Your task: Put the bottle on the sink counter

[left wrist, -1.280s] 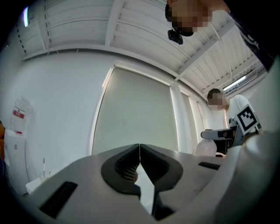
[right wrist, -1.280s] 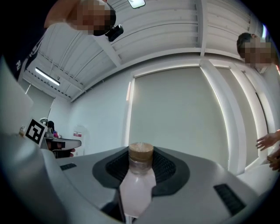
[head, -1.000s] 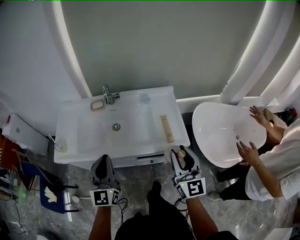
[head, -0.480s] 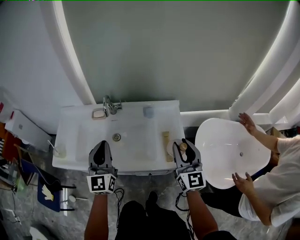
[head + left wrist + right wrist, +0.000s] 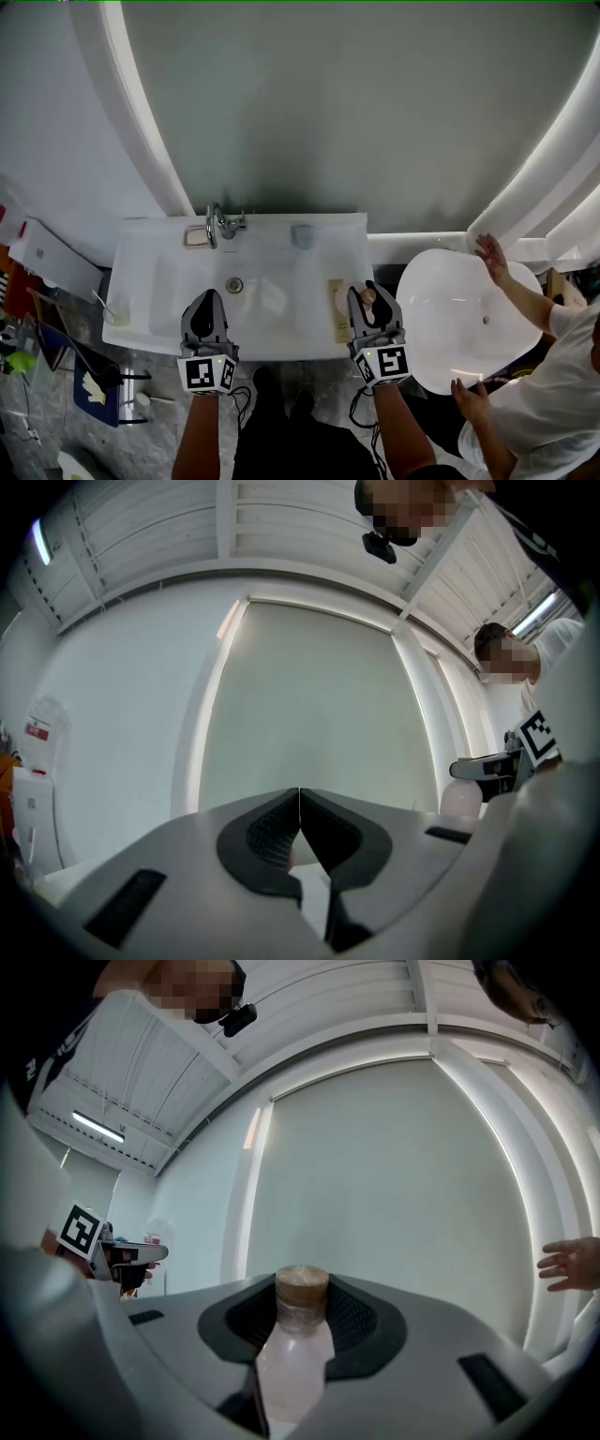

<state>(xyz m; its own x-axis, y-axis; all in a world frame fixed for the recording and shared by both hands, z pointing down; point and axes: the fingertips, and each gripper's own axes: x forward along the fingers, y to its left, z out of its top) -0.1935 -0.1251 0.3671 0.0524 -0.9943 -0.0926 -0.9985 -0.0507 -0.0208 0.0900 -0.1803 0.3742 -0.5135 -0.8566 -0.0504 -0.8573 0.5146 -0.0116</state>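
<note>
Since a second earlier, the bottle (image 5: 367, 297) had travelled up the frame from below the sink's front edge. It hung over the worktop (image 5: 267, 234), right of centre, its neck clamped in the right claw (image 5: 373, 302) beside a tan tube (image 5: 337, 309). The left claw (image 5: 204, 317) was closed and empty.

Right gripper (image 5: 302, 1321) clamps a pale translucent plastic bottle (image 5: 291, 1372), brown cap (image 5: 302, 1290) up. Person's hand (image 5: 570, 1265) at right edge.
</note>
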